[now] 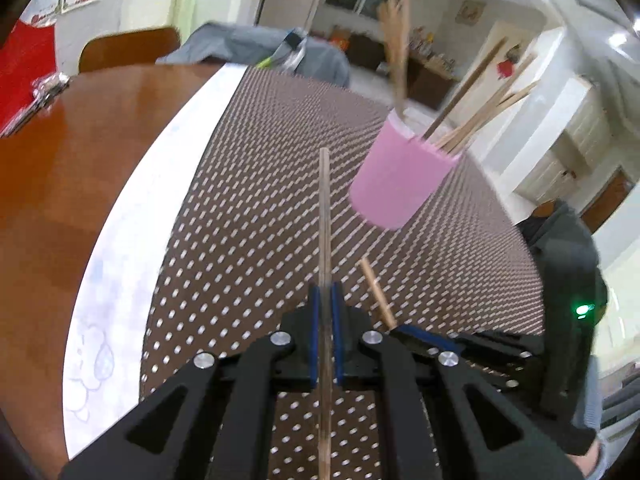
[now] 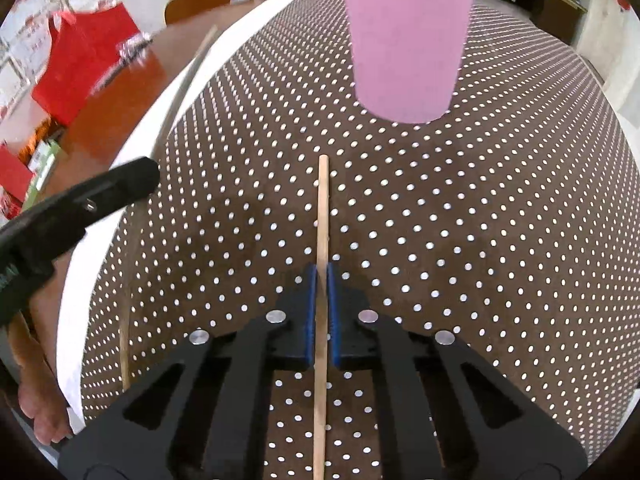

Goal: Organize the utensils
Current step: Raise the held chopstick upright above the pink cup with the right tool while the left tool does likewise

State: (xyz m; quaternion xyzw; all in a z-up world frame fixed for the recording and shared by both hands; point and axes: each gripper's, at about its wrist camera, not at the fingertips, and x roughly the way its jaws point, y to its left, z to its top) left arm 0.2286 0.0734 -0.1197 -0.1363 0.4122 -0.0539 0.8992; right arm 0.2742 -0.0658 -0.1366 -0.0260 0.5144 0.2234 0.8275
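On our left, the left claw (image 1: 325,300) is pinching a darker chopstick (image 1: 325,216) lengthwise between its blue pads, lifted over the dotted mat (image 1: 240,200). To the right, the right claw (image 2: 322,280) has pressed together on a paler chopstick (image 2: 322,216), low over the same mat. Beyond both, the pink cup (image 2: 408,44) on the surface already holds several sticks. We judge the job well along: these two sticks remain to be dropped in.
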